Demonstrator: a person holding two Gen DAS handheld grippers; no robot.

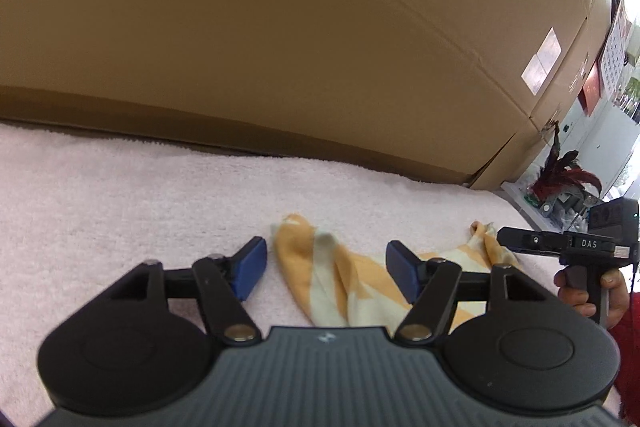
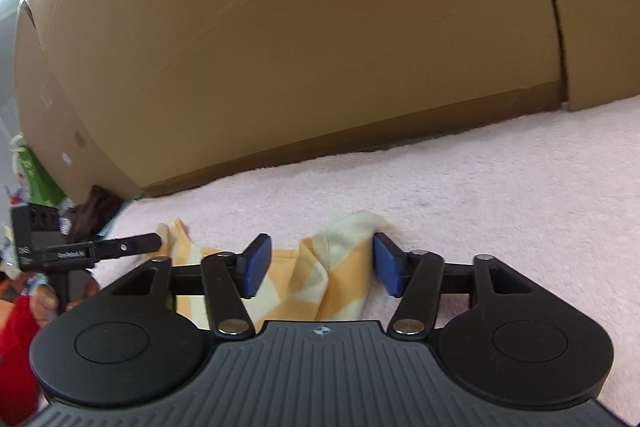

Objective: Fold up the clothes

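Left wrist view shows your right hand (image 1: 592, 287) gripping its handle, red plant (image 1: 560, 175) behind; right wrist view shows green packet (image 2: 34, 175) instead. Both claws gape, pads clear of cloth. Orange-cream garment (image 1: 340, 275) lies crumpled on pink towel (image 1: 120, 187), between left claw (image 1: 326, 267) pads; likewise under right claw (image 2: 322, 265).

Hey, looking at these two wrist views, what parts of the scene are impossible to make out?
- Near part of the orange-and-cream checked cloth: both views, hidden behind each gripper's black body.
- What garment it is: bunched, unclear.
- Clutter past the pink towel's edge: left wrist view, small and blurred.
- Brown cardboard box top: cut off.
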